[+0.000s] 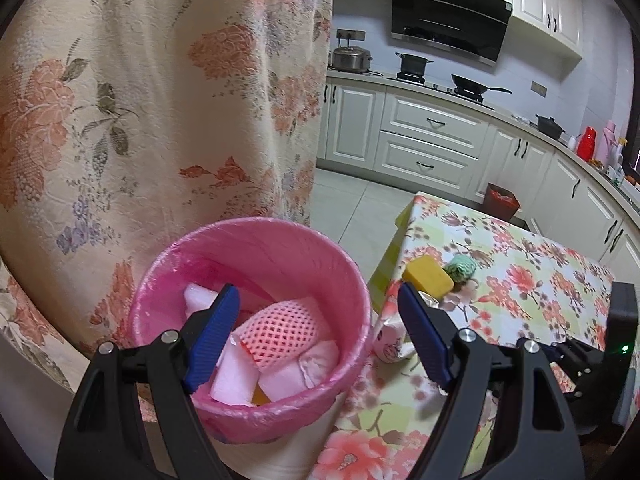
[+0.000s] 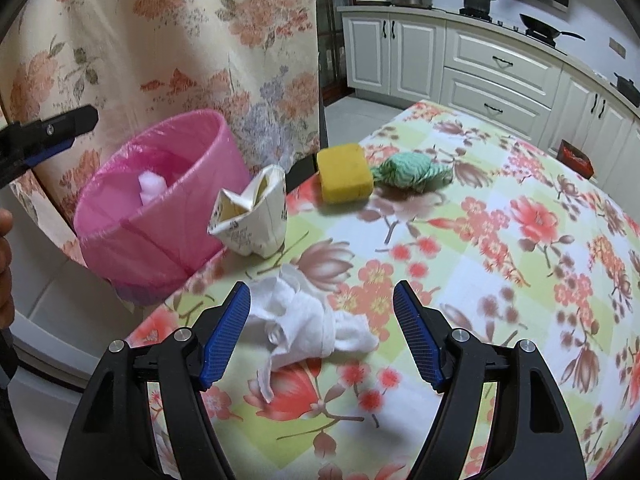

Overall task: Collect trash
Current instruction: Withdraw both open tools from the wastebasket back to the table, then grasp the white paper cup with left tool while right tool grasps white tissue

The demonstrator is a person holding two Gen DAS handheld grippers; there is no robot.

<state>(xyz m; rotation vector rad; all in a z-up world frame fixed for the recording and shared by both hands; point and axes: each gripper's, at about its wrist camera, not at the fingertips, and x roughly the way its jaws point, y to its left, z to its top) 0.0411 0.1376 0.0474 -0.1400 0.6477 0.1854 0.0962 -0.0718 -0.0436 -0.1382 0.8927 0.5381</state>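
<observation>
A pink bin [image 1: 256,240] with a pink liner stands just off the table's left edge. It holds white foam pieces and a pink foam net [image 1: 284,332]. My left gripper [image 1: 319,289] hovers open above its mouth with nothing between the fingers. On the floral tablecloth [image 2: 500,280] lies a crumpled white tissue [image 2: 308,320], between the fingers of my open right gripper [image 2: 321,288]; the pads do not touch it. Beyond it are a crushed paper carton [image 2: 252,216], a yellow sponge [image 2: 346,172] and a green crumpled wad [image 2: 412,170].
A floral curtain [image 1: 160,100] hangs right behind the bin. White kitchen cabinets [image 1: 432,136] and a stove with pots line the far wall. A dark floor bin [image 1: 502,200] stands beyond the table. A hand [image 2: 4,240] shows at the right wrist view's left edge.
</observation>
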